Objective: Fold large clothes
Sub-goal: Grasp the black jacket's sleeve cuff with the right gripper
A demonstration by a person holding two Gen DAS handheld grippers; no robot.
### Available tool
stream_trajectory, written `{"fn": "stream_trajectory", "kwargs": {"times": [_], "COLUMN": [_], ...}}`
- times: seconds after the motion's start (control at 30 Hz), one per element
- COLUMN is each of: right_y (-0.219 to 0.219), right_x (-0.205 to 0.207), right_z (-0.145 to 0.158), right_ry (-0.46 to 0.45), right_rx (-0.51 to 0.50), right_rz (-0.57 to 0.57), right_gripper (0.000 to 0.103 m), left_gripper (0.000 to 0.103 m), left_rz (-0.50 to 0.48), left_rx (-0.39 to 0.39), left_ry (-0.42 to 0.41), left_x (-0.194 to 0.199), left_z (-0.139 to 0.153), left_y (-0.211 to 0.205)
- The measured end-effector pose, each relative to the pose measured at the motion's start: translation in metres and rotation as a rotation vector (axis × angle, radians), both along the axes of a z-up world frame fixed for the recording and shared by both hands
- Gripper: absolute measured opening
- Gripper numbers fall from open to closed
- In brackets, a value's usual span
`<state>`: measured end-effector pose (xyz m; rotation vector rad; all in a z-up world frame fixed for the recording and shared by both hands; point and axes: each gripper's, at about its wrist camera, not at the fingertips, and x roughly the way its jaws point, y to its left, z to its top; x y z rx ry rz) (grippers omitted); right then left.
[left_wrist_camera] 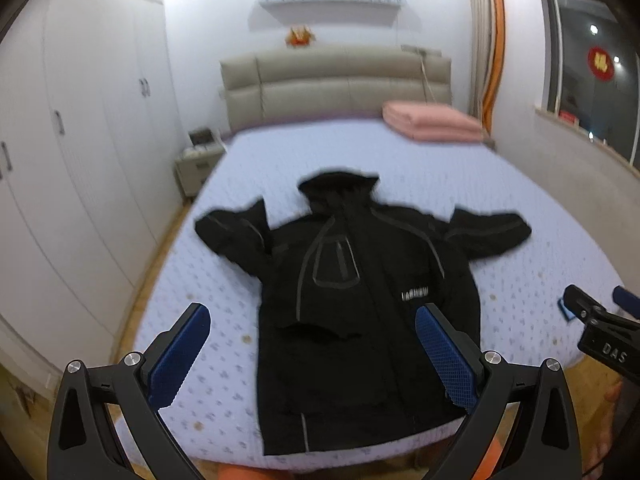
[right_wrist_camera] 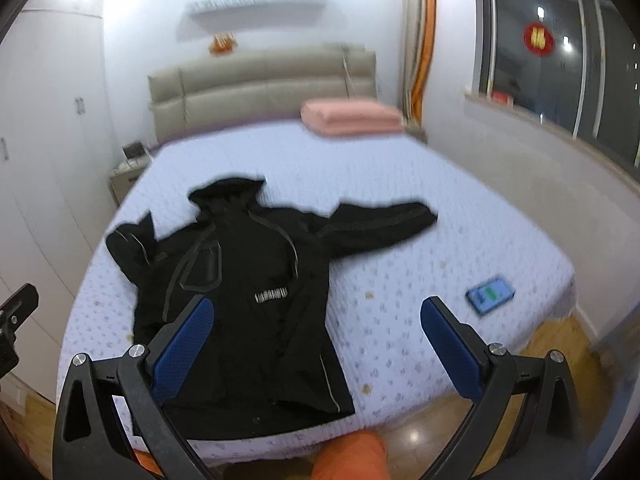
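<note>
A black hooded jacket [left_wrist_camera: 352,304] [right_wrist_camera: 248,300] lies front up and spread flat on the bed [left_wrist_camera: 400,168] [right_wrist_camera: 420,208], hood toward the headboard, both sleeves out to the sides. My left gripper [left_wrist_camera: 314,354] hovers open above the jacket's lower half, nothing between its blue pads. My right gripper [right_wrist_camera: 316,344] is also open and empty, above the jacket's right hem and the sheet beside it. The right gripper's black body [left_wrist_camera: 600,328] shows at the right edge of the left wrist view.
A phone [right_wrist_camera: 490,294] with a lit screen lies on the bed right of the jacket. A folded pink blanket [left_wrist_camera: 432,122] [right_wrist_camera: 352,118] sits near the headboard. White wardrobes [left_wrist_camera: 72,152] line the left wall; a nightstand [left_wrist_camera: 198,164] stands beside the bed. An orange-clad leg [right_wrist_camera: 352,458] shows below.
</note>
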<state>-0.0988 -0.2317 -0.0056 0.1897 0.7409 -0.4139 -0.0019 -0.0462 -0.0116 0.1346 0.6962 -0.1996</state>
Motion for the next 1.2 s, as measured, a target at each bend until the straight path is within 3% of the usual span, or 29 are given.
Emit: {"fn": "stream_trajectory", "kwargs": {"times": [0.23, 0.33, 0.57, 0.7, 0.87, 1.0, 1.2], "right_y": [-0.060, -0.092, -0.178, -0.227, -0.294, -0.363, -0.492], "right_x": [0.043, 0.066, 0.165, 0.209, 0.242, 0.264, 0.305], "right_z": [-0.051, -0.074, -0.176, -0.216, -0.231, -0.225, -0.239], "right_ry": [0.078, 0.072, 0.143, 0.175, 0.173, 0.166, 0.135], "right_rx": [0.031, 0.026, 0.090, 0.138, 0.154, 0.137, 0.256], "right_rz": [-0.069, -0.096, -0.164, -0.213, -0.257, -0.306, -0.324], "right_gripper": [0.103, 0.103, 0.103, 0.102, 0.101, 0.100, 0.096], "left_gripper": [0.102, 0.102, 0.102, 0.102, 0.102, 0.102, 0.102], "left_rz": [-0.073, -0.146, -0.265, -0.326, -0.374, -0.380, -0.336], "left_rx": [0.041, 0.020, 0.067, 0.057, 0.044, 0.085, 0.096], "left_ry": [0.000, 0.052, 0.079, 0.139, 0.261, 0.295, 0.346], "left_x": [0.048, 0.084, 0.181, 0.226, 0.263, 0.290, 0.334], "left_z": [-0.036, -0.064, -0.143, -0.172, -0.189, -0.197, -0.209], "left_y": [-0.044, -0.074, -0.159, -0.206, -0.256, -0.302, -0.371]}}
